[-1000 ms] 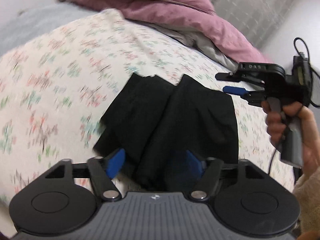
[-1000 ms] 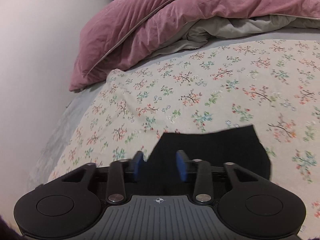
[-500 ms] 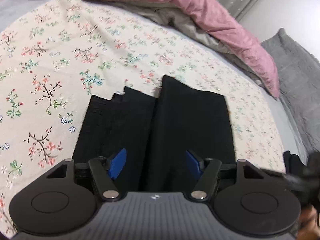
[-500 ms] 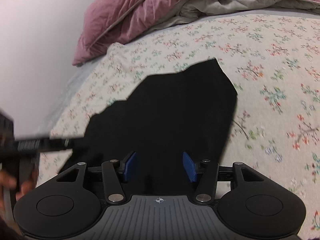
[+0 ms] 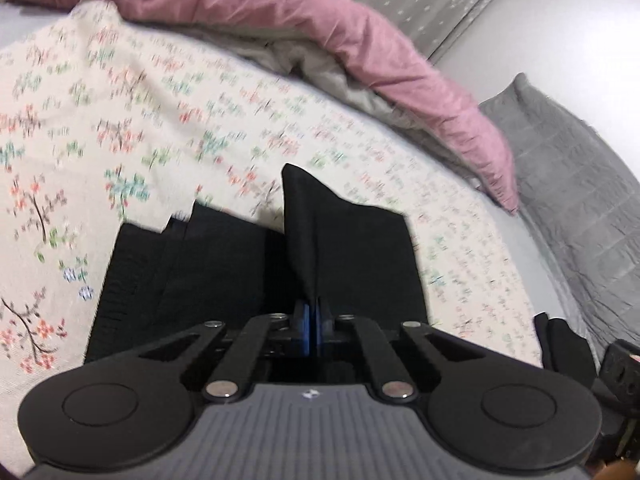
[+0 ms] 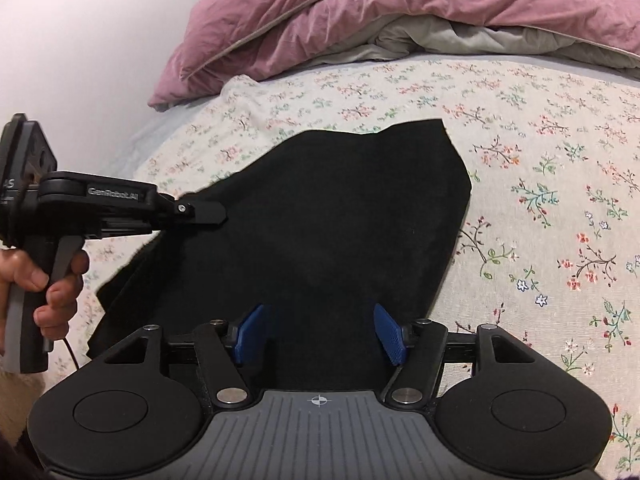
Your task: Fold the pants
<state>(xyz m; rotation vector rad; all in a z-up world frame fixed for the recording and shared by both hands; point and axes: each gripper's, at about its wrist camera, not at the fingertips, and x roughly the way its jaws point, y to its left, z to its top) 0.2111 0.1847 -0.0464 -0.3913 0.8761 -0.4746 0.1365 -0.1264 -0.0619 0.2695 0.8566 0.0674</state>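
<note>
Black pants (image 5: 248, 264) lie partly folded on the floral bedsheet (image 5: 120, 140). My left gripper (image 5: 311, 320) is shut on a ridge of the pants fabric, which rises in a peak just ahead of its blue pads. In the right wrist view the pants (image 6: 340, 216) spread wide across the sheet. My right gripper (image 6: 320, 334) is open, its blue pads (image 6: 250, 334) apart over the near edge of the pants. The left gripper (image 6: 216, 214) also shows there, at the pants' left edge.
A pink duvet (image 6: 360, 12) with grey lining is bunched at the head of the bed. A grey quilted blanket (image 5: 580, 184) lies at the right side. A white wall (image 6: 80, 40) borders the bed on the left.
My left gripper has closed on the pants fabric and pulled it into a peak. My right gripper has stayed open over the pants' near edge, which lies a little closer.
</note>
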